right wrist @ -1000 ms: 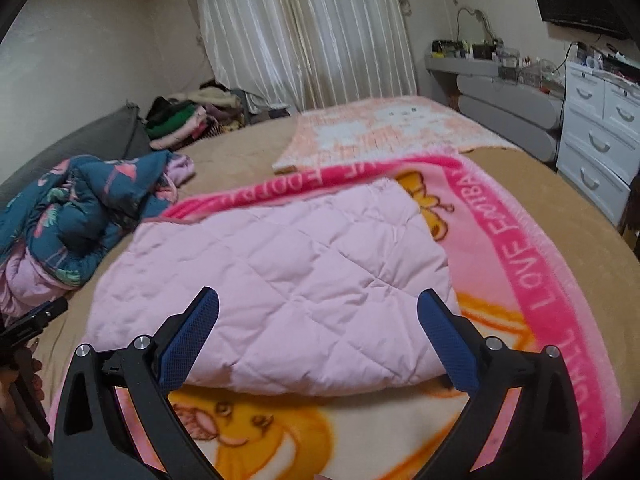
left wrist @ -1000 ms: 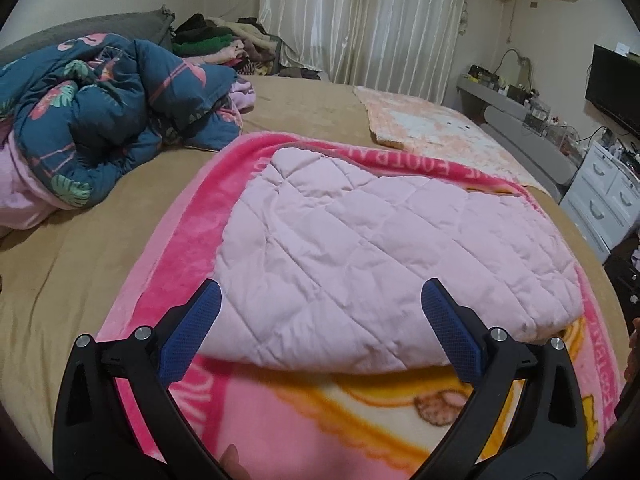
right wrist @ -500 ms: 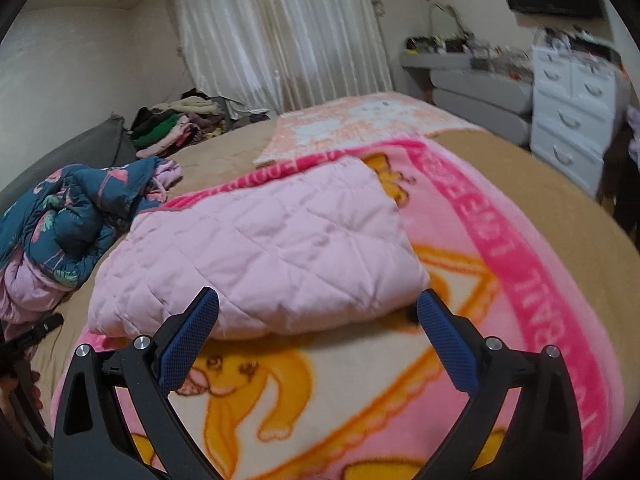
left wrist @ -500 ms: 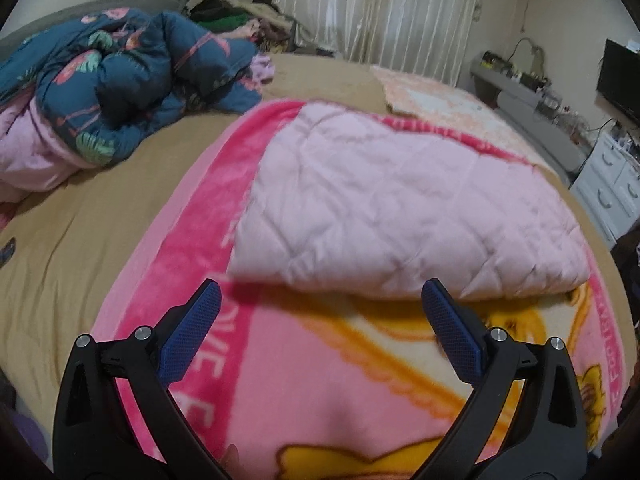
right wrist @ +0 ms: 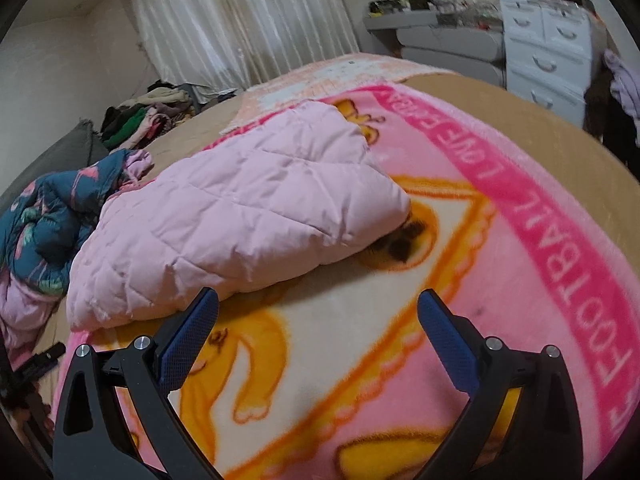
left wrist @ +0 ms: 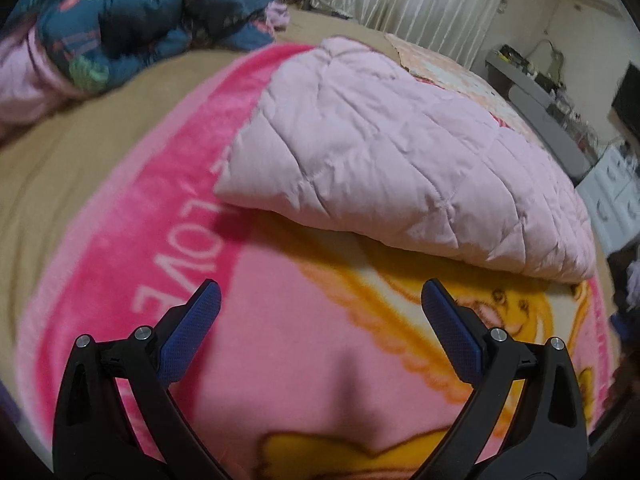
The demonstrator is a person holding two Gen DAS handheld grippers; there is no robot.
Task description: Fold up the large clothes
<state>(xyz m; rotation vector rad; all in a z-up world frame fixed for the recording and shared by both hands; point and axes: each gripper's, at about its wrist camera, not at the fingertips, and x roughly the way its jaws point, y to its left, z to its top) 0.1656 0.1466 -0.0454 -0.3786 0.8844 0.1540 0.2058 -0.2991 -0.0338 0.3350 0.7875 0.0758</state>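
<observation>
While both grippers gape empty, left gripper (left wrist: 320,296), right gripper (right wrist: 318,304), one folded quilt (left wrist: 400,168), one blanket (left wrist: 280,360)

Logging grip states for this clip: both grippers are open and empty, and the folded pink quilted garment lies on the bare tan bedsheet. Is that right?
Not quite. The left gripper and right gripper are open and empty, but the pink quilted garment lies on the pink cartoon blanket, not the bare tan sheet. Both wrist views show the blanket under it.

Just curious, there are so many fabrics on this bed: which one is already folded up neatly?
The pale pink quilted piece lying on the bright pink cartoon blanket. The blanket is spread flat, and the dark blue floral quilt is crumpled in a heap.
</observation>
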